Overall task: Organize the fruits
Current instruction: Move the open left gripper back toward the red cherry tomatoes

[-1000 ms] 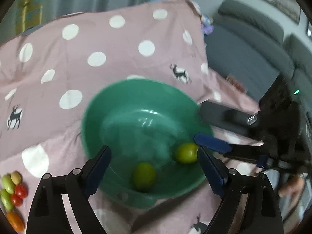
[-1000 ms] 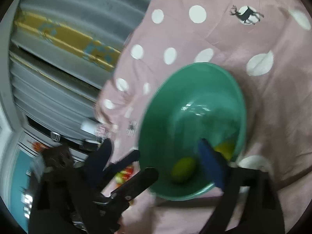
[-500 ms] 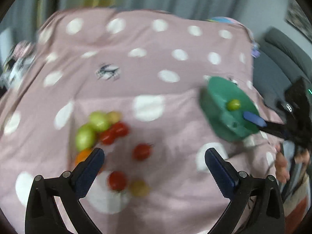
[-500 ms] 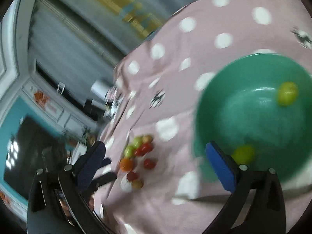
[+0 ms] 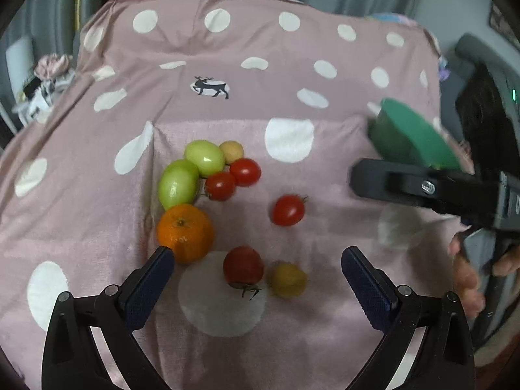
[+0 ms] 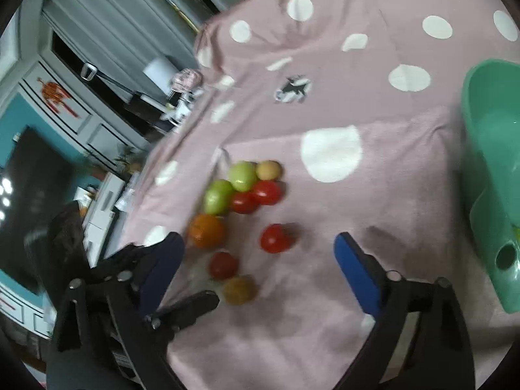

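Several fruits lie in a loose pile on the pink spotted cloth (image 5: pixel 292 74): two green tomatoes (image 5: pixel 204 157), an orange (image 5: pixel 185 232), red tomatoes (image 5: pixel 288 210) and a yellow fruit (image 5: pixel 287 279). My left gripper (image 5: pixel 255 253) hangs wide open just above the nearest red tomato (image 5: pixel 243 266), touching nothing. My right gripper (image 6: pixel 259 240) hovers over the same pile, its jaws closing with no fruit pressed between the pads; a lone red tomato (image 6: pixel 274 238) lies beyond the tips. The green bowl (image 6: pixel 484 149) stands at the right with a green fruit (image 6: pixel 515 230) just showing inside.
The right gripper's black body (image 5: pixel 422 188) and a hand (image 5: pixel 468 279) reach in from the right, in front of the bowl (image 5: pixel 409 136). Curtains and cluttered shelves stand beyond the cloth's far and left edges. A grey sofa (image 5: pixel 471 55) is at the right.
Both views have swung left, away from the bowl and onto the fruit pile; the bowl now sits at the right edge. The left jaws have spread wider.
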`<state>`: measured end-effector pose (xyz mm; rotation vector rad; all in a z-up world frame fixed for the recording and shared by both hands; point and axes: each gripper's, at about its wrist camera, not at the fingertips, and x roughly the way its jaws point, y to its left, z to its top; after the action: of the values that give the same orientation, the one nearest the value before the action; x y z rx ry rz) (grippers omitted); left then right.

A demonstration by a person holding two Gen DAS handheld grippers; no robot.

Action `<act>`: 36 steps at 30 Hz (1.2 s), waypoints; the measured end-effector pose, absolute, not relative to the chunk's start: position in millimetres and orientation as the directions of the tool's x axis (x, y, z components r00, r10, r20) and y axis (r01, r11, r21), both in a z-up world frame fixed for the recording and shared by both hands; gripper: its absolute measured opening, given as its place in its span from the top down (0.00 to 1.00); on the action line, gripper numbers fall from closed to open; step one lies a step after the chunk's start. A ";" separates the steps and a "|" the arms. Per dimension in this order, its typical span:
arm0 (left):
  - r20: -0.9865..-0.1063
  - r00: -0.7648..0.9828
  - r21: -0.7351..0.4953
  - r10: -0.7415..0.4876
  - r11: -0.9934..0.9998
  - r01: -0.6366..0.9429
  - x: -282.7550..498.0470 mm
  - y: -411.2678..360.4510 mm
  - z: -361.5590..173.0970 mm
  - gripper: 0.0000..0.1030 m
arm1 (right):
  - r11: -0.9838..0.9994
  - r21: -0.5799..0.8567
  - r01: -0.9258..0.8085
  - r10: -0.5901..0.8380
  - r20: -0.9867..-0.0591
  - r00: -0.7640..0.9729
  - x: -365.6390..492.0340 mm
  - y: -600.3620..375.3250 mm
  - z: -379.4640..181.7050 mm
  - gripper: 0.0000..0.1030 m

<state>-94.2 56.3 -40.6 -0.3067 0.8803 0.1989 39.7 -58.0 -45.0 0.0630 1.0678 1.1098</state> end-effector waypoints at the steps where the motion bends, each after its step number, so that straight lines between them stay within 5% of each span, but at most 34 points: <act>1: -0.791 0.610 -0.168 0.047 0.942 -0.290 -91.7 54.9 -45.6 0.01 | 0.502 0.531 -0.682 0.741 -0.671 0.024 40.8 -57.3 -48.4 0.13; 10: -0.812 0.582 -0.279 -0.053 0.910 -0.307 -87.3 61.2 -63.1 0.07 | 0.582 0.469 -0.664 0.639 -0.769 0.018 42.2 -39.6 -69.3 0.32; 36: -0.758 0.646 -0.370 -0.095 0.877 -0.306 -96.0 66.6 -59.1 0.02 | 0.596 0.463 -0.656 0.615 -0.789 0.003 42.9 -19.2 -81.8 0.32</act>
<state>-96.0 66.6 -59.1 -0.5018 0.8695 0.1257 42.9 -19.2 -81.8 -0.0415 1.2105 0.9966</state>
